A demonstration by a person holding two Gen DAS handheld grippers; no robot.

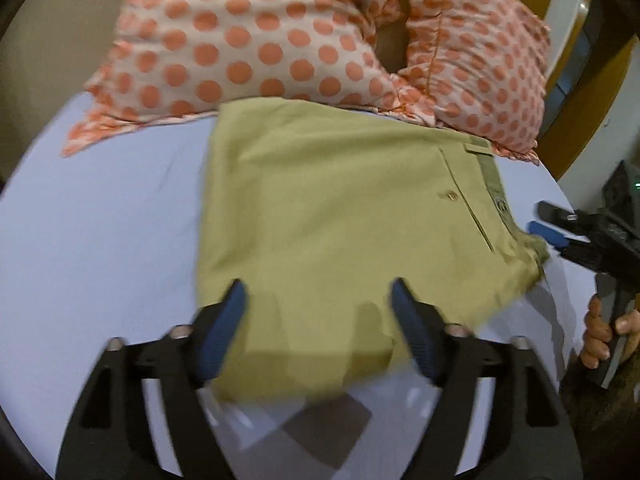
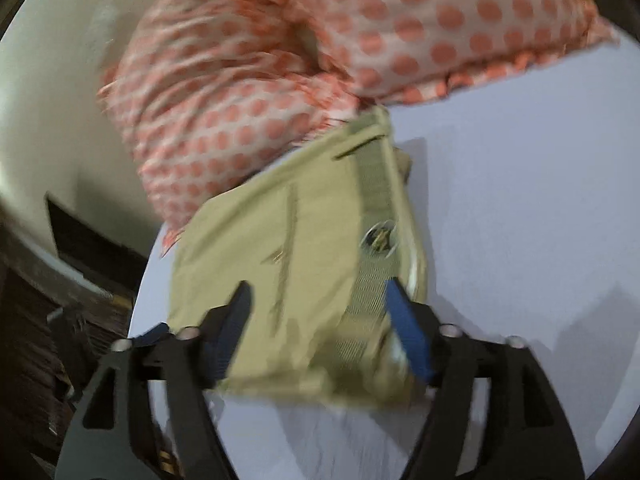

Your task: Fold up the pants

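The khaki pants (image 1: pixel 344 216) lie folded into a compact rectangle on the pale lavender bed sheet (image 1: pixel 100 240), waistband and button toward the right. My left gripper (image 1: pixel 318 300) is open, its blue-padded fingers spread above the near edge of the pants. My right gripper (image 2: pixel 318 300) is open over the waistband end of the pants (image 2: pixel 304 256). It also shows in the left wrist view (image 1: pixel 550 224) at the right edge, open beside the waistband corner.
Two pillows with orange polka dots (image 1: pixel 280 40) lie against the far side of the pants, also in the right wrist view (image 2: pixel 320 60). A cream wall stands behind. The bed's edge and dark furniture (image 2: pixel 72 280) are at the left of the right wrist view.
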